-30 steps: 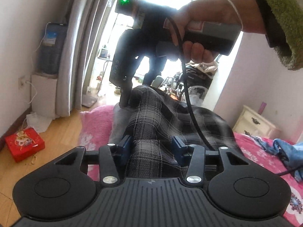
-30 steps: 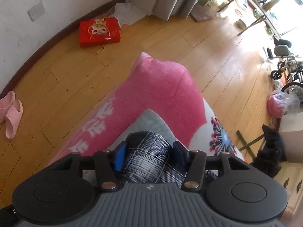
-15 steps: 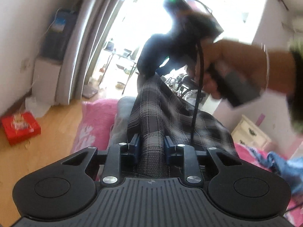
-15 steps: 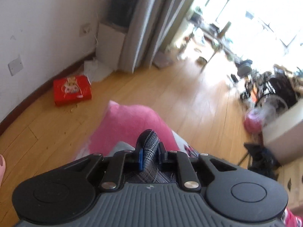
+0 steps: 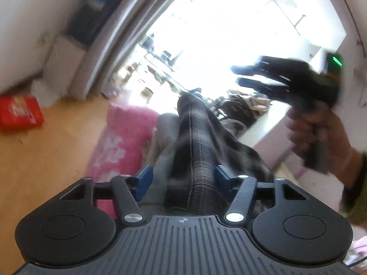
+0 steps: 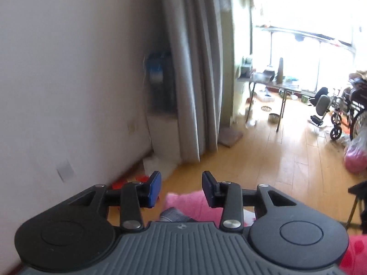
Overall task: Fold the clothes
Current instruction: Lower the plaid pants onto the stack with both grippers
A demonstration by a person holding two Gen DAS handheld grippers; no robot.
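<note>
both tongs are opening: left tongs (image 5: 181,178) around the checked shirt (image 5: 197,151) (not squeezing), right tongs (image 6: 181,189) empty; folding isn't finished.

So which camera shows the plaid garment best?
The left wrist view: the plaid garment runs up its middle, lying over the pink blanket. The right wrist view shows no plaid, just blanket and a grey scrap at its bottom edge.

The dark grey plaid garment (image 5: 197,151) lies bunched into a long, raised ridge running away from the camera across a pink blanket (image 5: 121,135), with a light grey cloth (image 5: 164,126) beside and partly under it.
</note>
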